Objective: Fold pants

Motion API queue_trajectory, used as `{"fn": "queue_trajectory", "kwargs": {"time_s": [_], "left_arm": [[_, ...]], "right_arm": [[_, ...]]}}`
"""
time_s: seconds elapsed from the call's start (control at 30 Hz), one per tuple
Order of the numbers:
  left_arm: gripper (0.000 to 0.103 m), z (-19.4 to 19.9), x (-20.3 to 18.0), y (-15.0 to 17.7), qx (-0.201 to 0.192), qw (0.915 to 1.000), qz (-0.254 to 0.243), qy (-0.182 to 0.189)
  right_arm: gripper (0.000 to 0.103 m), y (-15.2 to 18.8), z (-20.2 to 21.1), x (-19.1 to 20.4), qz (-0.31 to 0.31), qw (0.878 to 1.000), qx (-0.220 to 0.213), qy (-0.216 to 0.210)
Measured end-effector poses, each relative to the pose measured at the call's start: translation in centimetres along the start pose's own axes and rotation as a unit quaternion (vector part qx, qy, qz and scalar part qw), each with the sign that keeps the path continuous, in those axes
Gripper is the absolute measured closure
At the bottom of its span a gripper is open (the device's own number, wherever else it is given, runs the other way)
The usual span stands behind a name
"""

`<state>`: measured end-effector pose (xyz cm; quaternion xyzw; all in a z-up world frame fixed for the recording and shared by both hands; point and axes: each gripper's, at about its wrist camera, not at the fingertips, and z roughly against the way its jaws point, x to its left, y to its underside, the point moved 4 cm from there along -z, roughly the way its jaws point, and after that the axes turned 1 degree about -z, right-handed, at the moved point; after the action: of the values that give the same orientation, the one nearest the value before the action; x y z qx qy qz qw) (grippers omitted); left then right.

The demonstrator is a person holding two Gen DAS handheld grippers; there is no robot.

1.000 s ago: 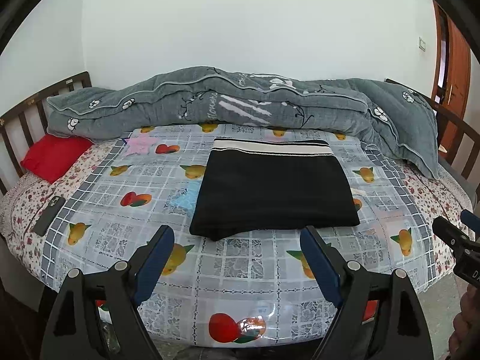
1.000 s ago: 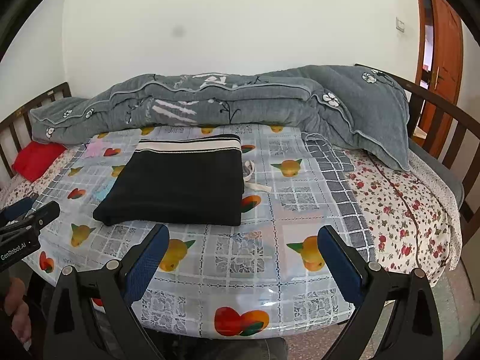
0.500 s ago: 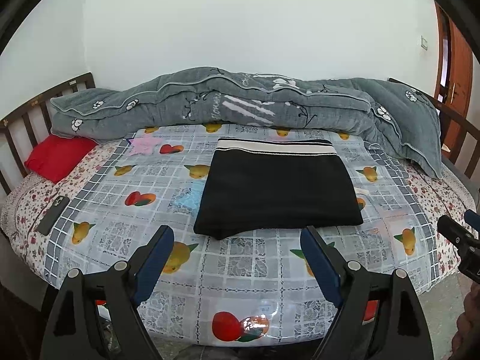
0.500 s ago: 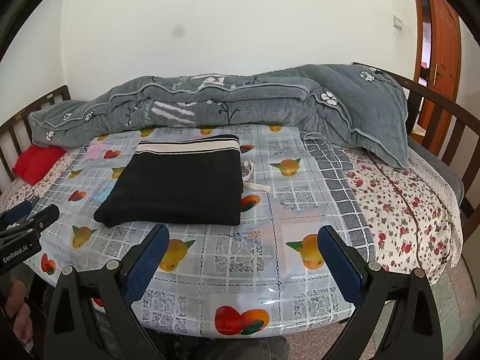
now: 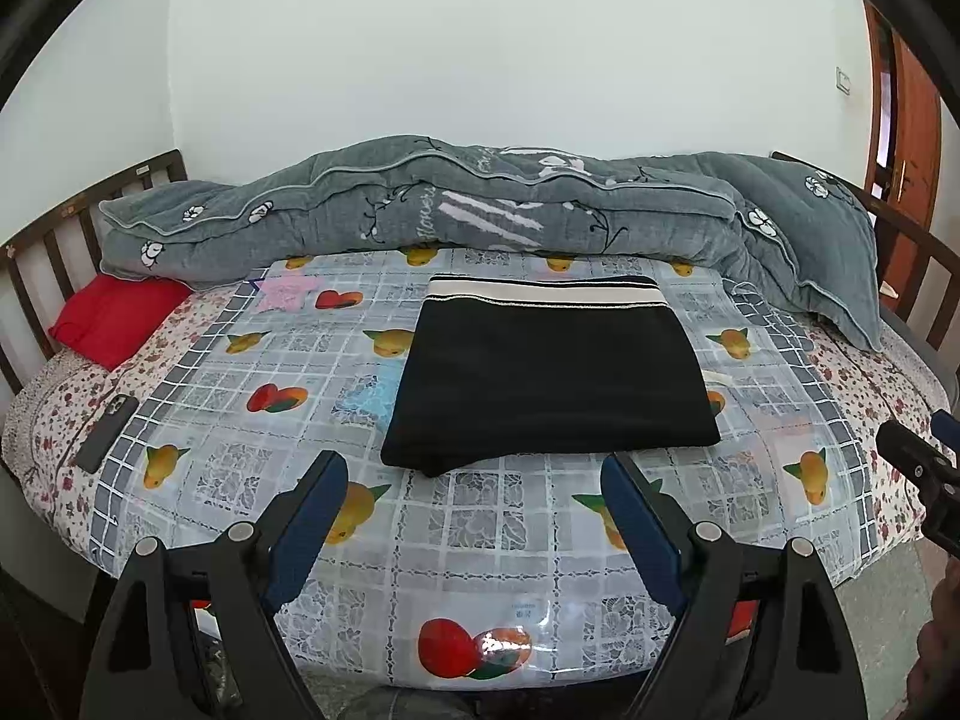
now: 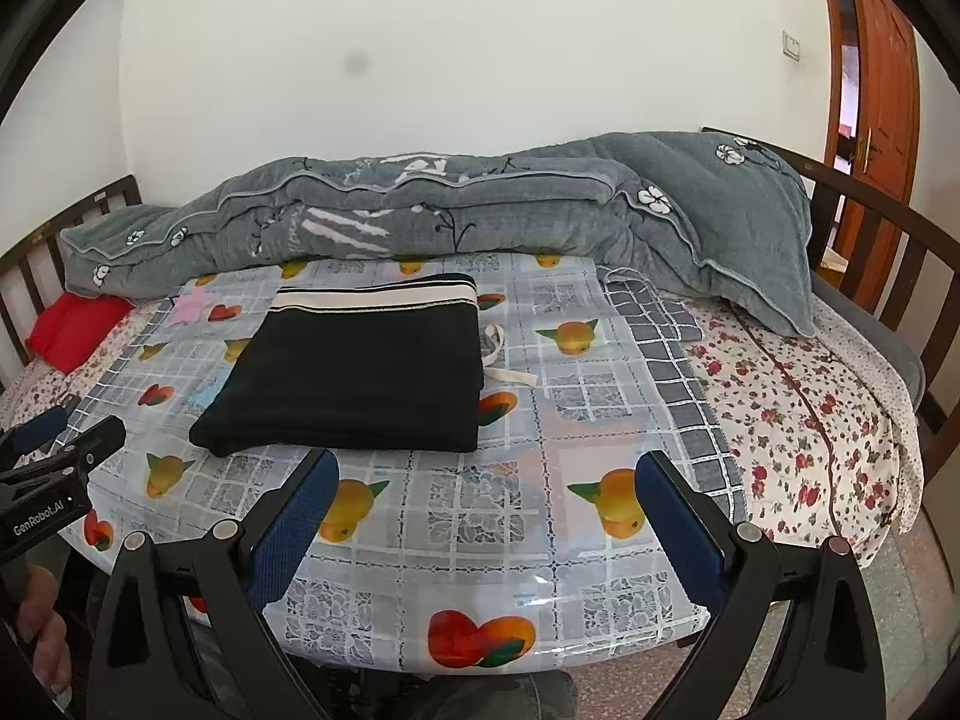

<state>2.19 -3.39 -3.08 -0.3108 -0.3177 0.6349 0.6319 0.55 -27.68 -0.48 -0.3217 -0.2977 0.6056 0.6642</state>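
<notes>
On the bed (image 5: pixel 180 396), folded pants (image 5: pixel 549 375); both tools (spread wide) hover.

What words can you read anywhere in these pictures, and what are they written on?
"GenRobot.AI": white letters on the black body of the left claw, seen from the right camera.
Cursive writing on the grey blanket: too blurred to read.
Small print on the plastic bed cover, near the front edge: too small to read.
</notes>
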Motion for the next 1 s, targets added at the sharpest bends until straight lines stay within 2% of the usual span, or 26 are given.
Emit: {"fn": "queue_trajectory", "kwargs": {"time_s": [1.0], "left_arm": [[0.017,0.55,0.31,-0.27,-0.005,1.0,0.002,-0.005]], "right_arm": [[0.005,0.01,0.65,0.18,-0.004,1.0,-0.005,-0.001]]}}
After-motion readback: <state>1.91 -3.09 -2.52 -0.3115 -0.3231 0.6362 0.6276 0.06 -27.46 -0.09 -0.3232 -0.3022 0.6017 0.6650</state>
